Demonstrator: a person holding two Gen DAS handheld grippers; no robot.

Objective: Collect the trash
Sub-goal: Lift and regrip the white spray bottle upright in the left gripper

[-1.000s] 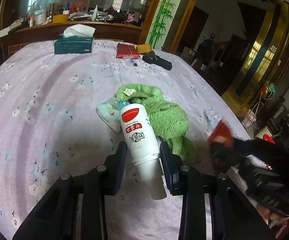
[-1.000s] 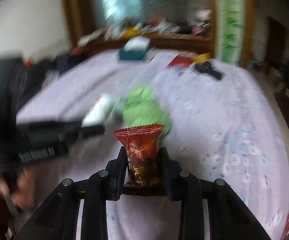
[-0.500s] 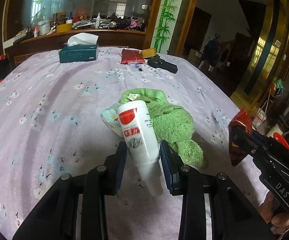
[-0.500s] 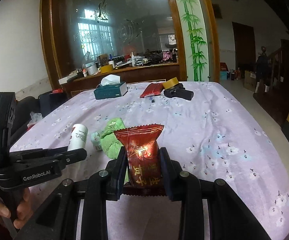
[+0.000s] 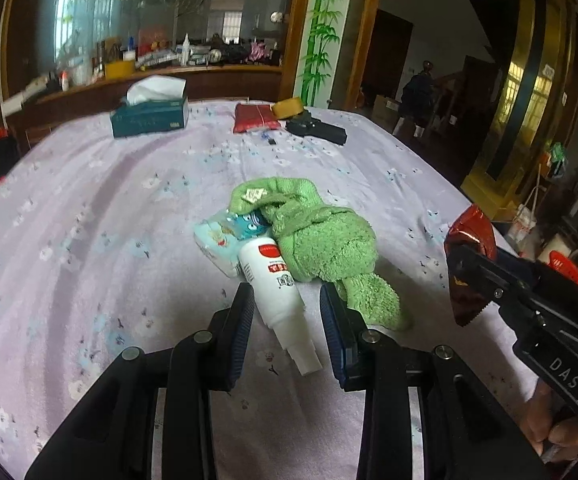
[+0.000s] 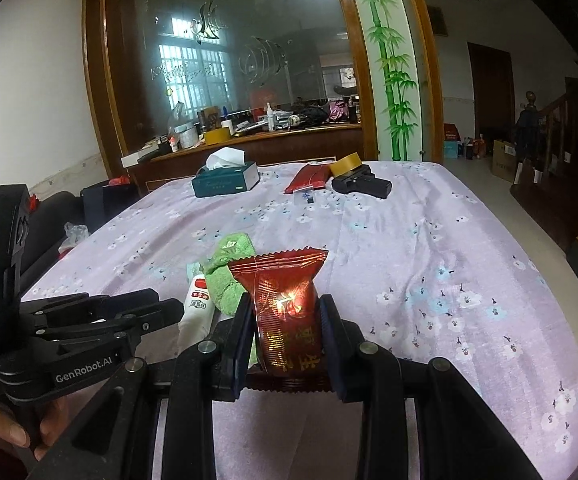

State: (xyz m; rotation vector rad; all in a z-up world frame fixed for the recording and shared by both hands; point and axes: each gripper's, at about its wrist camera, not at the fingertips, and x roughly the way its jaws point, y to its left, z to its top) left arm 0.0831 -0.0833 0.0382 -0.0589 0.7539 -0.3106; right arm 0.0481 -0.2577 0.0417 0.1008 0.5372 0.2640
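Currently: right gripper (image 6: 286,334) clamps red wrapper (image 6: 285,312); left gripper (image 5: 287,320) open astride white bottle (image 5: 275,284). Next: close, lift.

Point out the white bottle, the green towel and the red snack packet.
white bottle (image 5: 275,284), left wrist view, on its labelled body.
green towel (image 5: 325,240), left wrist view, on its bunched middle.
red snack packet (image 6: 285,304), right wrist view, on its front face.

a lilac floral cloth (image 6: 429,240) is covering the table; a wood-framed glass partition (image 6: 249,60) is rising at twelve o'clock, daylight glowing through it.
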